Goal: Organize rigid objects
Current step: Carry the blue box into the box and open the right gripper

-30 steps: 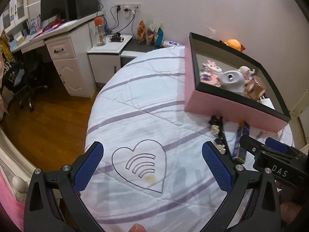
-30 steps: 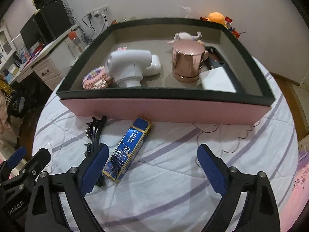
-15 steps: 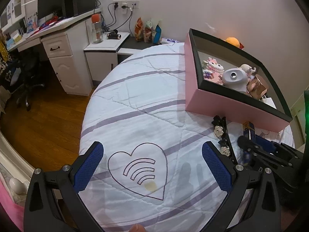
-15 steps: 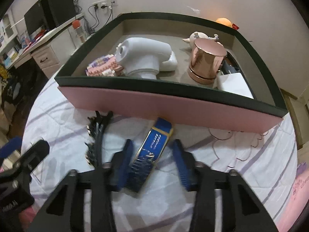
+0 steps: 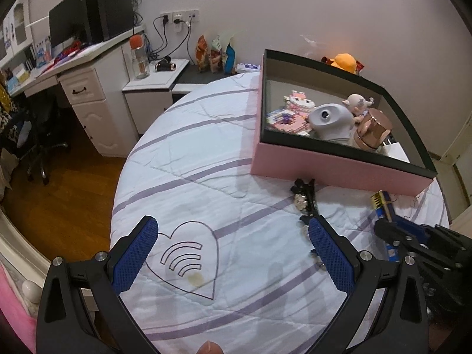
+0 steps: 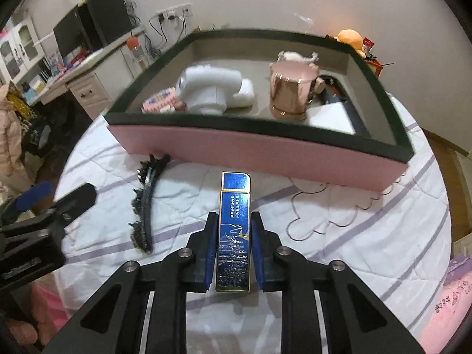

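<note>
Across the left wrist view: left gripper (image 5: 233, 250) gaping wide over the white striped quilt (image 5: 188, 159), nothing between its pads. Black beaded hair clip (image 5: 306, 200) lies beside the pink box (image 5: 324, 168).

Right wrist view: right gripper (image 6: 235, 236), jaws just closed, clamps the slim blue box (image 6: 234, 221) (glossy, gold-edged, pagoda print), pointing at the pink box, near side.

Soft indoor light fills both views, evenly bright on the white bedspread (image 5: 206, 153). Faint shadows fall below the pink box (image 6: 265, 153). The copper cup (image 6: 290, 93) carries glare. The box contents in the right wrist view are motion-blurred. Fisheye bending curves edges, and the corners go black.
</note>
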`<state>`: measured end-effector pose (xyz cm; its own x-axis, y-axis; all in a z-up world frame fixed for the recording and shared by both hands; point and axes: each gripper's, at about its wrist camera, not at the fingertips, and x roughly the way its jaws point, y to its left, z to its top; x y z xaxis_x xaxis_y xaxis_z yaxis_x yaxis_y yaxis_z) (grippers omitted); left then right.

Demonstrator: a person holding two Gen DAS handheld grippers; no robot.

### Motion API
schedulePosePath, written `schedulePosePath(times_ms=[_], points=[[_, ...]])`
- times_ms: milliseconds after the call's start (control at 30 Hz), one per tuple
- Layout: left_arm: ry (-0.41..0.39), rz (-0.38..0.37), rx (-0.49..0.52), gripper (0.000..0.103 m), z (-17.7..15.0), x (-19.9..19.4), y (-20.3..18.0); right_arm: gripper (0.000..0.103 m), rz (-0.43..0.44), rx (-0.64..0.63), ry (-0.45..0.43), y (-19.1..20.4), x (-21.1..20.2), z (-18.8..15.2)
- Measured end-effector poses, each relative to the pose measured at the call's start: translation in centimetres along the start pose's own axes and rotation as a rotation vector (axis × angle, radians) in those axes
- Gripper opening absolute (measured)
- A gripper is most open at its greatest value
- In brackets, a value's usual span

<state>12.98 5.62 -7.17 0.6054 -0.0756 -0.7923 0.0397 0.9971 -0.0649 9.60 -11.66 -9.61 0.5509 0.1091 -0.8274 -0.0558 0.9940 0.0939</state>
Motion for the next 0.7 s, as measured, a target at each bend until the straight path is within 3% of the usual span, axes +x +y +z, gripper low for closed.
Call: schedulePosePath(times_ms=[233,333,500,700], points=[[-0.056,0.001,0.020,0.103,2.0,-1.3,-2.0,0.021,0.066,0.017,-0.110,-1.6,-4.8,1.6],[-0.083,-0.001,0.030,0.103,3.3,-1.8,-2.9,0.021,0.055,0.026,-0.163,-2.7,-6.1,2.9],[-0.109,-0.004,0.046,0.103,5.3,-1.4,-4.8,0.021,0.014,0.071,-0.192,-5.4,-5.4,5.9],[-0.108,-0.010,0.053,0.103,7.3,0.4,-6.3,0.021,-0.018,0.093,-0.166,-7.5,-2.4,7.8]])
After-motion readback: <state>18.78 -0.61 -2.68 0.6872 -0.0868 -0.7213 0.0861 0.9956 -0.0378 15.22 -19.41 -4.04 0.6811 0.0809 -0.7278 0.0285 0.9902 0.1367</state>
